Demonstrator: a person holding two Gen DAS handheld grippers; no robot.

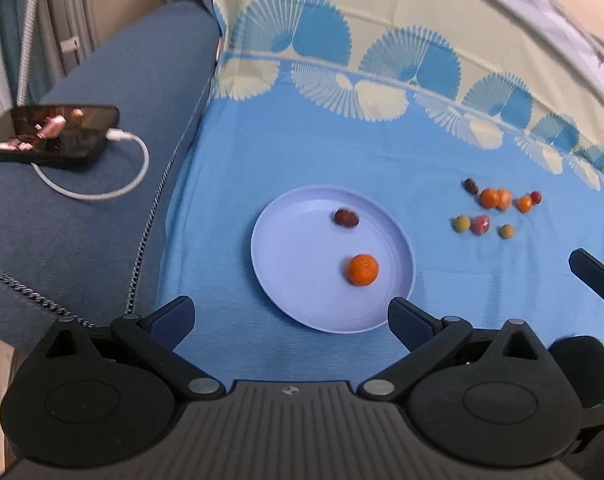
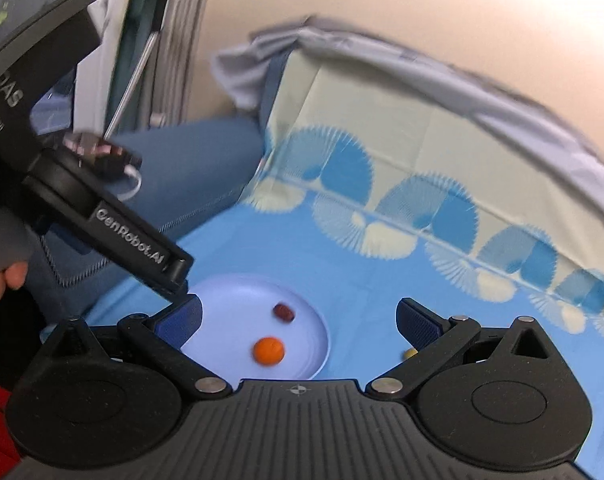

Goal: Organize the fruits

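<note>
Plate (image 1: 286, 280): holds one orange (image 1: 362, 269) and a dark date (image 1: 346, 217).
Loose fruit (image 1: 496, 210): clustered at two o'clock, well apart from the plate.
Left gripper (image 1: 290, 316): fingers apart, empty.
Right gripper (image 2: 298, 322): fingers apart, empty.
Advice: pick an outer fruit first, closing gently.

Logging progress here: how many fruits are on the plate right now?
2: an orange near the plate's middle and a dark red fruit toward its far rim. The other fruits lie on the cloth.
</note>
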